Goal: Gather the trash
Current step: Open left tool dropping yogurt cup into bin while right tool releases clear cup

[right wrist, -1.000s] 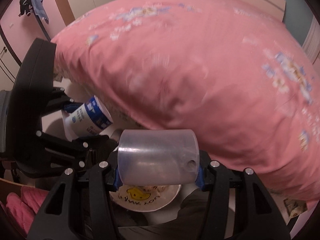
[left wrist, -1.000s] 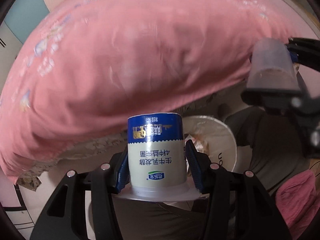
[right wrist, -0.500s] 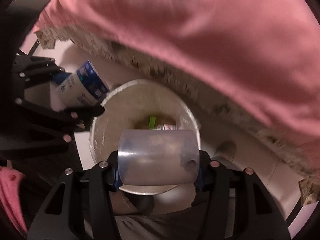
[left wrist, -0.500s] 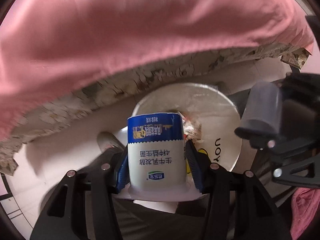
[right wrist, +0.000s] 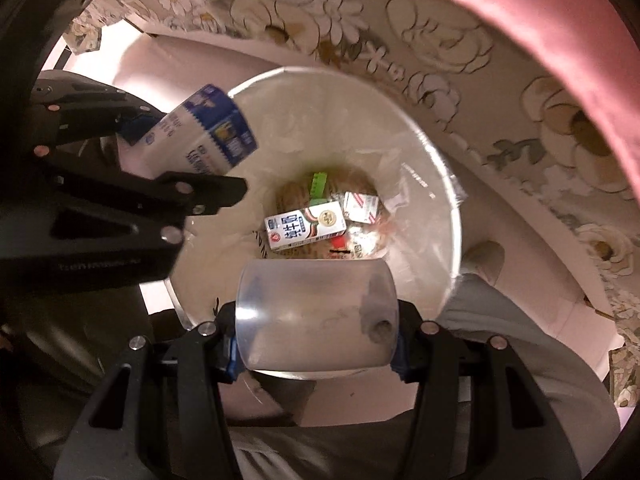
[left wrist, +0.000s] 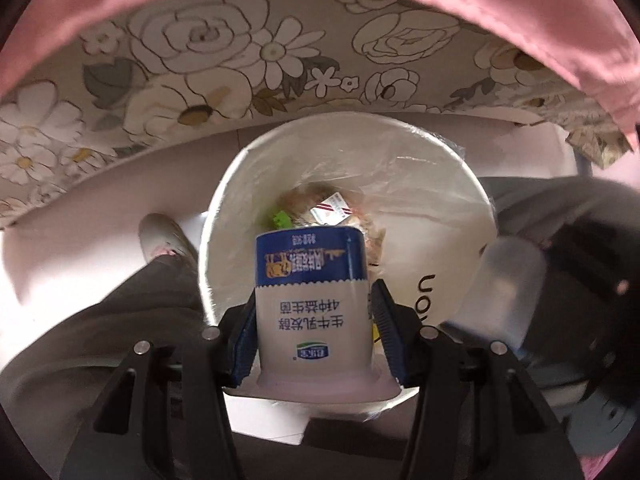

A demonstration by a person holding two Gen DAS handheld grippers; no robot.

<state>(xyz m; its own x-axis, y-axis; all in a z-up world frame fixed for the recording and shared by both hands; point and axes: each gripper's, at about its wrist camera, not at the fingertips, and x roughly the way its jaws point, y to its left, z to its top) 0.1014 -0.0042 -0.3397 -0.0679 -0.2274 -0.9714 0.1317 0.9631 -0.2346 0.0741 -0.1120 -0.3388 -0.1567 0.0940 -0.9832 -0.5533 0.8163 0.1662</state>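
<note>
Left wrist: yogurt cup (left wrist: 312,304) reads 生牛乳发酵.

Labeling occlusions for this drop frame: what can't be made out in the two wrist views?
- Bin bottom: left wrist view, yogurt cup in the left tool covers it; only scraps show.
- Bin near rim: right wrist view, translucent cup in the right tool hides it.
- Translucent cup's contents: both views, cloudy wall and blur.
- Small packets beside the milk carton: print too small.
- Right tool in the left wrist view: blurred, cut by the edge.
</note>
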